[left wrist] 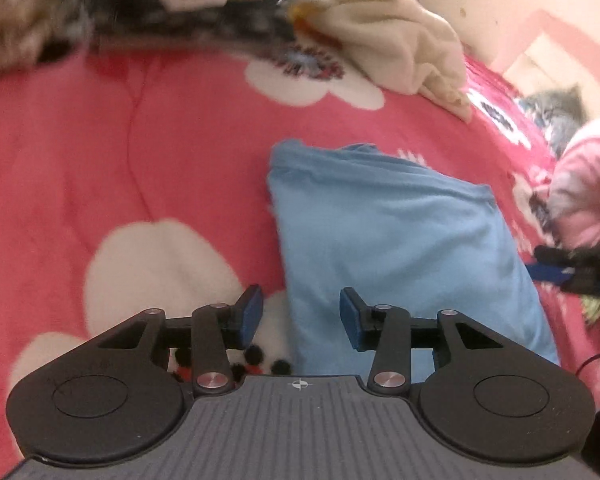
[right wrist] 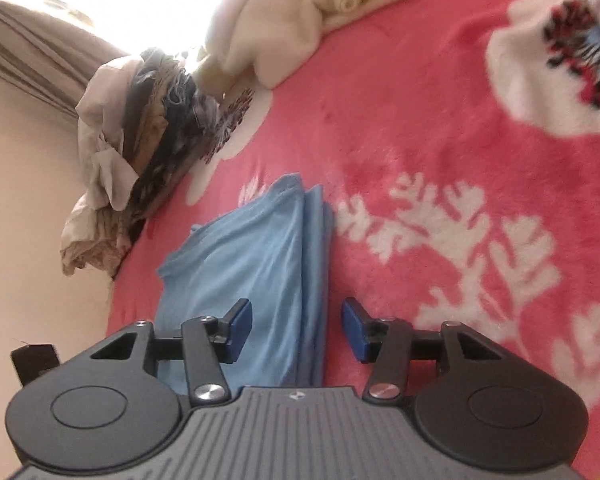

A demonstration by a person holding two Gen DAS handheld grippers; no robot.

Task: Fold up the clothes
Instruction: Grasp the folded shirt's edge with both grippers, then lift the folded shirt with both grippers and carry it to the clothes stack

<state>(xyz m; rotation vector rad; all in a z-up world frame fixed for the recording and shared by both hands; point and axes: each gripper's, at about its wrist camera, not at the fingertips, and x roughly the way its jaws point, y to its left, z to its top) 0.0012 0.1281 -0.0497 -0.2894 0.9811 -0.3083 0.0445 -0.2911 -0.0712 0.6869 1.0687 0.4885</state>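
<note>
We are holding both pairs of tongs above one folded light-blue cotton garment (left wrist: 404,248) that is lying flat on the pink fleece blanket with white flowers (left wrist: 100,152), and neither pair is gripping anything. The left gripper (left wrist: 301,318) is hanging with its blue pads standing partly apart over the near left corner of the garment, cloth showing below the gap but not pinched. The right gripper (right wrist: 297,330) is standing about half open, straddling the stacked right-hand edge of the same garment, again with nothing caught between the pads. We are judging that the garment is lying this way, layers squared and edges lined up, because its fold is finished and it is being left to rest as a compact rectangle. In the left wrist view we are also seeing the right gripper at the far right edge, beside a pink fluffy sleeve (left wrist: 584,184). Counting what is waiting: one crumpled cream fleece garment (right wrist: 300,12) is sitting further up the blanket, and one jumbled heap of dark and pale clothes (right wrist: 140,136) is lying against the wall, too tangled for us to count its pieces. We are counting two grippers, one folded garment, one loose cream piece and one mixed heap.
</note>
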